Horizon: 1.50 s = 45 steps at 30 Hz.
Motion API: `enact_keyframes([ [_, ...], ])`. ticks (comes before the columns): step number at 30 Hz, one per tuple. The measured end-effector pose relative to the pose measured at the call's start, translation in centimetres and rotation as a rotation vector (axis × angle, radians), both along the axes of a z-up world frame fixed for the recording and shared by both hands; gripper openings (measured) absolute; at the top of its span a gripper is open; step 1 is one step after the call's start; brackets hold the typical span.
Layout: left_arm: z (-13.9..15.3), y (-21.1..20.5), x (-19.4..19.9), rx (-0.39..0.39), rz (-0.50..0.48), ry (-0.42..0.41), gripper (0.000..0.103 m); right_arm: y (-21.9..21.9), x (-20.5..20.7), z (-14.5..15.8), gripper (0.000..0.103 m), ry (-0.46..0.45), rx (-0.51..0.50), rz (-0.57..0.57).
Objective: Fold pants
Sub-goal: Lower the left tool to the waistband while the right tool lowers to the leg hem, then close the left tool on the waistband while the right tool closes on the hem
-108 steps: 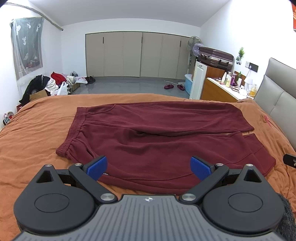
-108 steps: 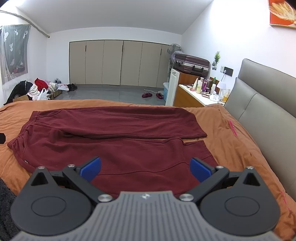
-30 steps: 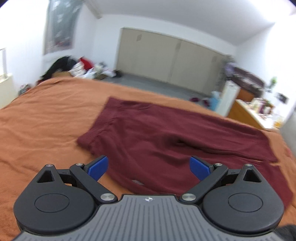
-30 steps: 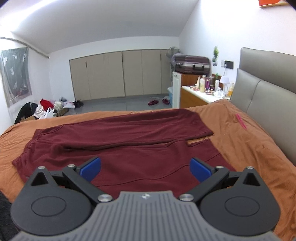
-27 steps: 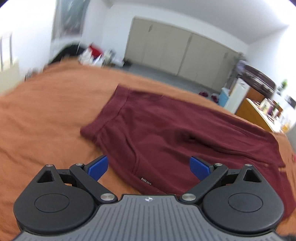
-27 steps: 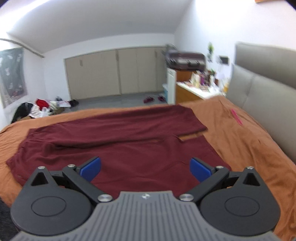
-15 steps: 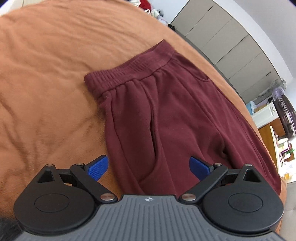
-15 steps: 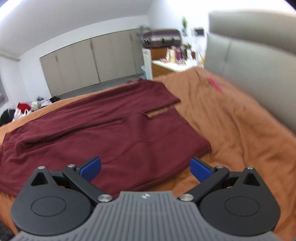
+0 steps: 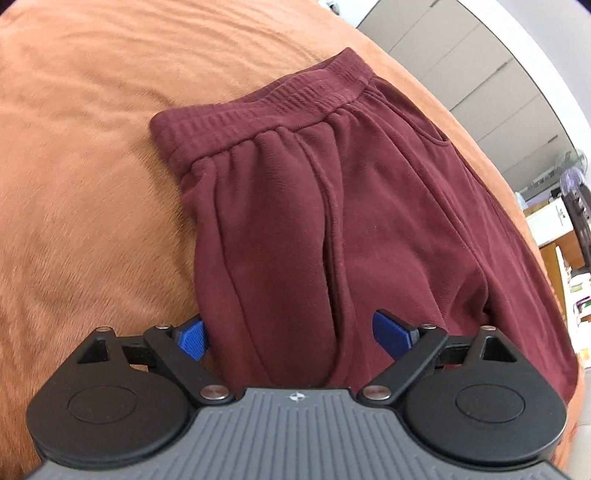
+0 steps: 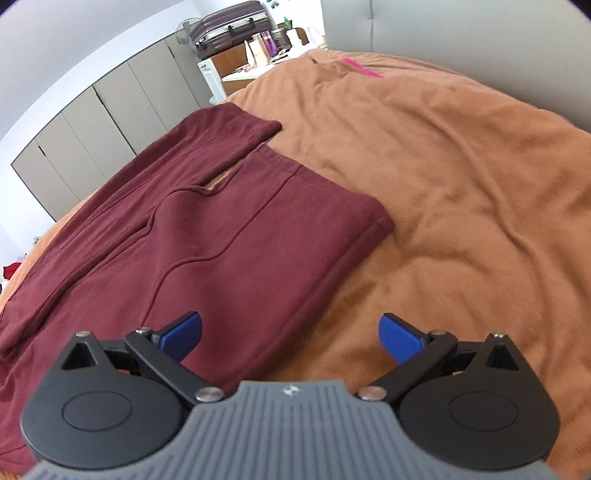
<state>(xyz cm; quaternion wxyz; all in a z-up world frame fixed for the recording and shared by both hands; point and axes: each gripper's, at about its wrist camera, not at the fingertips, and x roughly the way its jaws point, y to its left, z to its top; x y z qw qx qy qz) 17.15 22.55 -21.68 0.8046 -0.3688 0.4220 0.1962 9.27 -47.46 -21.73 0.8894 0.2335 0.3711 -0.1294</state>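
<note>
Dark red sweatpants (image 9: 332, 206) lie flat on an orange bed cover (image 9: 74, 184). In the left wrist view the ribbed waistband (image 9: 266, 110) is at the upper middle, and my left gripper (image 9: 291, 334) hangs open low over the near side edge of the hip, with cloth between the blue pads but not pinched. The right wrist view shows the leg end of the pants (image 10: 221, 240), its near hem corner (image 10: 380, 221) to the right. My right gripper (image 10: 290, 334) is wide, its jaws closing a little, straddling the near edge of that leg without pressing on it.
Grey wardrobe doors (image 10: 92, 122) line the far wall. A suitcase (image 10: 229, 22) sits on a cabinet beside a cluttered dresser. A grey padded headboard (image 10: 461, 22) stands at the right of the bed. A pink strip (image 10: 360, 66) lies on the cover near it.
Both grippers have dropped and tipped down toward the bed. The left one closed in on the waistband side edge; the right one swung to the near leg hem.
</note>
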Motion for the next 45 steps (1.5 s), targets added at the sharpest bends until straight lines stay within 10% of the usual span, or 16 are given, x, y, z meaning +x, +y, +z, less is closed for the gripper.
enact_keyframes([
  [2, -0.1, -0.3, 0.4, 0.023, -0.015, 0.000, 0.100, -0.5, 0.6, -0.2, 0.069, -0.023, 0.016, 0.004],
  [6, -0.4, -1.0, 1.0, 0.107, -0.037, 0.022, 0.082, -1.1, 3.8, -1.3, 0.057, 0.021, 0.009, -0.014],
  [9, -0.5, -0.7, 1.1, 0.105, -0.039, -0.002, 0.058, -1.5, 4.5, -1.8, 0.013, 0.004, 0.019, -0.053],
  [11, -0.5, -0.4, 0.8, 0.078, -0.032, -0.031, 0.036, -1.9, 4.2, -1.8, 0.006, -0.030, 0.034, -0.073],
  [36, 6.3, 0.9, -4.3, 0.000, 0.058, -0.217, 0.020, -2.1, 1.9, 7.8, 0.002, -0.246, 0.022, -0.061],
  [40, 9.5, 1.2, -5.9, 0.070, 0.083, -0.264, 0.003, -1.7, 0.6, 10.2, 0.001, -0.279, 0.000, -0.051],
  [45, 8.0, 1.8, -5.5, 0.056, 0.039, -0.158, 0.003, -1.4, 0.0, 10.7, 0.001, -0.259, 0.001, -0.044],
])
